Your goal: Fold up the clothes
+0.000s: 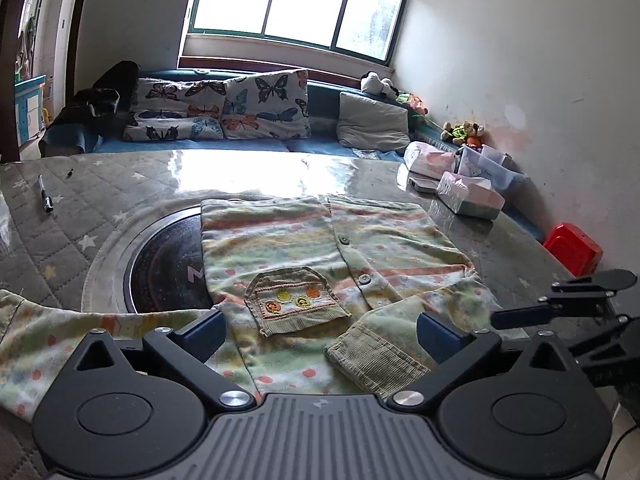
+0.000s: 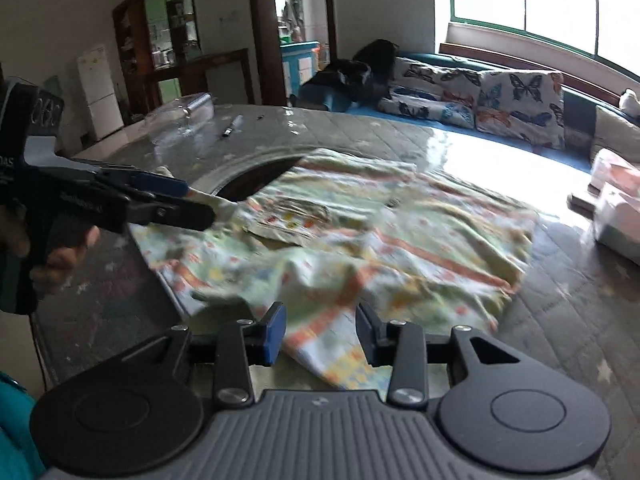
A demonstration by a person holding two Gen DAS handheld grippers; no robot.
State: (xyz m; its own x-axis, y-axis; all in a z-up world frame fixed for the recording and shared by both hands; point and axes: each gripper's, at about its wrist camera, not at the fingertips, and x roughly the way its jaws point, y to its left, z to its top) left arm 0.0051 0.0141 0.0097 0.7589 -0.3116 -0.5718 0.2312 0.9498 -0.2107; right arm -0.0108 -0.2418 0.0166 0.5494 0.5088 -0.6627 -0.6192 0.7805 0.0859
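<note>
Lying flat on quilted table (image 1: 100, 196), striped garment (image 1: 304, 240) shows corduroy pocket (image 1: 298, 300) and cuff (image 1: 374, 356) sharply in left wrist view; right wrist view blurs both. Left gripper (image 1: 320, 332) hovers with jaws spread wide, nothing between. Right gripper (image 2: 320, 332) (only own camera shows this) has jaws spread, garment edge between, contact unclear. Clear bins (image 1: 486, 168) at 2 o'clock, contents unclear.
</note>
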